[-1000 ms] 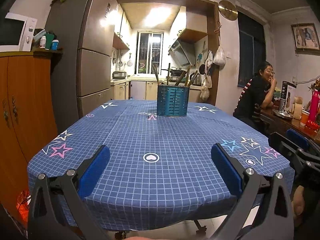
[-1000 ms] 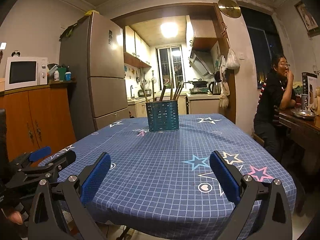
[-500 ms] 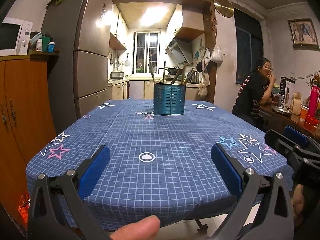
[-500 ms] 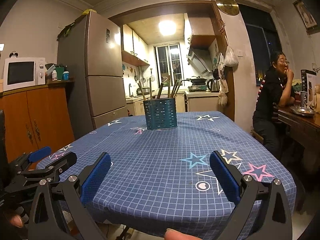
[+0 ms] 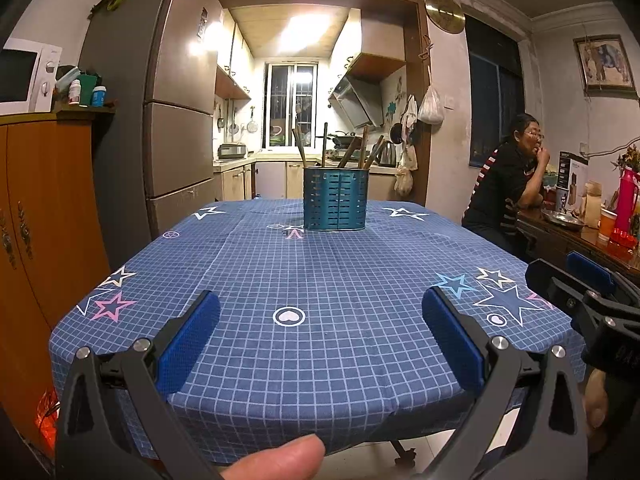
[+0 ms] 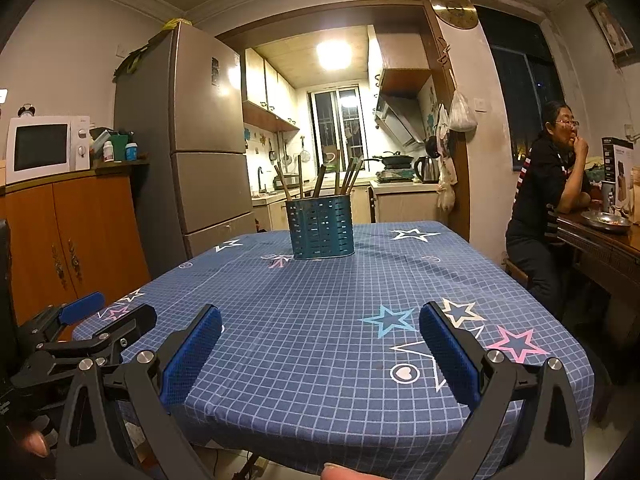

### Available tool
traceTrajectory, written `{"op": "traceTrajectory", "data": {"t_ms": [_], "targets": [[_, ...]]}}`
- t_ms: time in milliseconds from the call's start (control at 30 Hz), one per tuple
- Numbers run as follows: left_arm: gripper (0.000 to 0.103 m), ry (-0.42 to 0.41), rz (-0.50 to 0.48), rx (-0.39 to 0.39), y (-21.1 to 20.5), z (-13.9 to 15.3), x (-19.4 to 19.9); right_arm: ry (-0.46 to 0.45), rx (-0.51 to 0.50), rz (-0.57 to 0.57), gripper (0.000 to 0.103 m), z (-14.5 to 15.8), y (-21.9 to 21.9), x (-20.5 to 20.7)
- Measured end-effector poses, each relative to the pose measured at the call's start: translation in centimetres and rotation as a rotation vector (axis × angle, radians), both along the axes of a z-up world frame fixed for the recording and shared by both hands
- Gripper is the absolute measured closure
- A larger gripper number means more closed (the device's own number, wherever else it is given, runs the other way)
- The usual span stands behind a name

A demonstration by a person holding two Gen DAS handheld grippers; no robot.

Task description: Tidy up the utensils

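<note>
We take the teal utensil holder as our landmark. It stands upright on the table, toward the far edge of the blue checked tablecloth with stars. Several wooden-looking utensils stick up out of it, leaning at different angles; we cannot tell what kind each one is.

Left gripper: jaws spread wide, blue pads well apart, nothing between them. It hangs at the near edge of the table, well short of the holder, pointing roughly at it. A fingertip shows at the bottom of the left wrist view.

Right gripper: also spread wide and empty, at the near edge, well apart from the holder, which sits straight ahead. In the right wrist view the left gripper shows at the lower left; in the left wrist view the right one shows at the far right.

Behind the holder: a kitchen doorway. To its left a tall refrigerator, then an orange cabinet with a microwave on top. To its right a seated person leans on a wooden side table.
</note>
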State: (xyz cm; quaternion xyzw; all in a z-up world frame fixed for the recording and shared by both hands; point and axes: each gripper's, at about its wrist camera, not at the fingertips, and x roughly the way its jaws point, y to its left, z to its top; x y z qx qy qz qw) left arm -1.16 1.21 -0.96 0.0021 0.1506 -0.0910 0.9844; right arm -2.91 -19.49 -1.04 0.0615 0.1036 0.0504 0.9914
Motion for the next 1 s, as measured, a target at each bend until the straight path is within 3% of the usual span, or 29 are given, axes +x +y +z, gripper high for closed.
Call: {"op": "traceTrajectory", "data": {"t_ms": [1000], "targets": [[0.005, -0.009, 0.003, -0.002, 0.11, 0.33, 0.33, 0.002, -0.002, -0.007, 0.004, 0.36, -0.26, 0.53]]}}
